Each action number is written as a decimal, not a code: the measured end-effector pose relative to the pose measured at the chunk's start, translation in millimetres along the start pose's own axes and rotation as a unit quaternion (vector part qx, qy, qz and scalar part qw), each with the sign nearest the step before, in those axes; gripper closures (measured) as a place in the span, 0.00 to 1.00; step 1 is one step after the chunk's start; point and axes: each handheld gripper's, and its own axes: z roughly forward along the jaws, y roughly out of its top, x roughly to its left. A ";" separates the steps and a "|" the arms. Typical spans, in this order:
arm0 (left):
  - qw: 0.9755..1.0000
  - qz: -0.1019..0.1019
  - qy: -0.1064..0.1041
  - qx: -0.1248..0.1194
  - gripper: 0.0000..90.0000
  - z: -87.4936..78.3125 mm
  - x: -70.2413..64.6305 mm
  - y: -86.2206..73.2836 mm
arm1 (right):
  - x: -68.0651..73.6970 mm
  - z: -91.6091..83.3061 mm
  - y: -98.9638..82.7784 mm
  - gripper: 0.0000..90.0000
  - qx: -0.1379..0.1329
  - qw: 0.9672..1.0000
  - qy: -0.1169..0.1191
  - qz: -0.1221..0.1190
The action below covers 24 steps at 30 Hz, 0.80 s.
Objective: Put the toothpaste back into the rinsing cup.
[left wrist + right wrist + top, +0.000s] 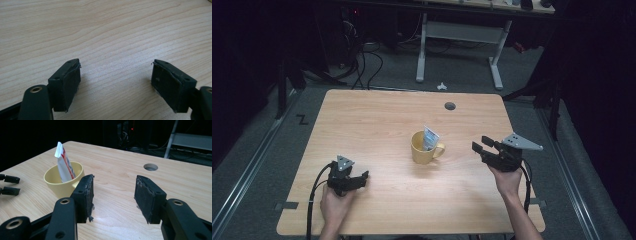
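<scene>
A pale wooden bench (377, 115) seen from above, with a yellow mug (424, 148) standing upright just right of its centre. The mug's handle points toward three o'clock. A small white, blue and red tube or sachet (430, 137) leans inside it, its flat crimped end poking above the rim.

The right tongs (478, 146) sit at three o'clock from the mug, near its handle and not touching it. Their jaws are released, with nothing between them. In the right gripper view the mug (65, 180) lies partly behind the left jaw, and the sachet (64, 166) tilts to eleven o'clock.

The left tongs (362, 177) rest low over the bench at about eight o'clock from the mug, well apart from it, jaws spread and empty over bare wood (107, 37).

The mug looks rigid, glazed and probably slippery, and breakable if knocked. Its handle or rim wall seems the surest hold. The sachet looks light and soft; pinching its flat crimped top would likely serve best.
</scene>
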 end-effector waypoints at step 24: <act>1.000 -0.001 0.000 -0.001 0.26 0.1 -0.1 0.0 | -11.0 -9.4 -29.9 0.55 0.009 1.000 -0.017 0.024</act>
